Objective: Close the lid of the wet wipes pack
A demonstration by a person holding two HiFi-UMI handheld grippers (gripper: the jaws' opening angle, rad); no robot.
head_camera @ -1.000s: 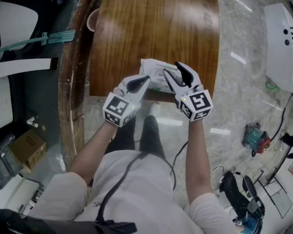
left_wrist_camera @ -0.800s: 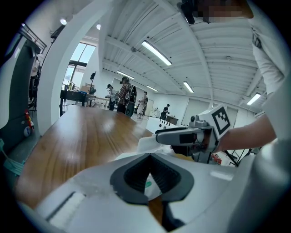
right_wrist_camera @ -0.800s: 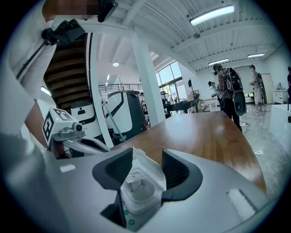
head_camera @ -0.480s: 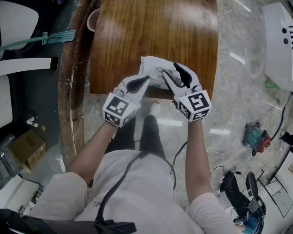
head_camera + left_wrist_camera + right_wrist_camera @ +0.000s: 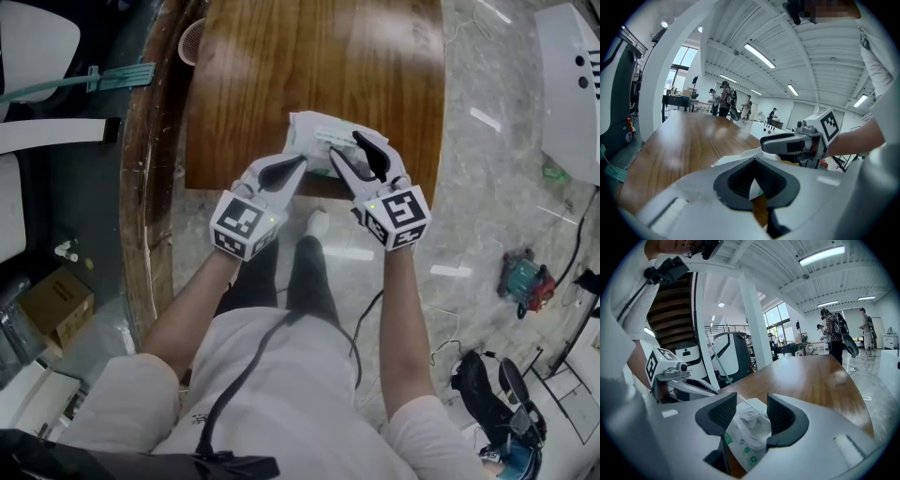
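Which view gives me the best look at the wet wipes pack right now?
Right gripper view: the wet wipes pack sits between the right tool's open jaws, top and green print clear. Head view has it partly hidden by the left tool and right tool. Left gripper view catches only a white sliver.

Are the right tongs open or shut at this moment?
Open. In the right gripper view the right tongs have both pads standing well apart, with the wipes pack showing in the gap between them.

The soft white plastic wet wipes pack [image 5: 749, 430] carries small green marks, possibly printed dots; the glossy wooden table [image 5: 309, 66] is warm brown, streaked with darker grain.
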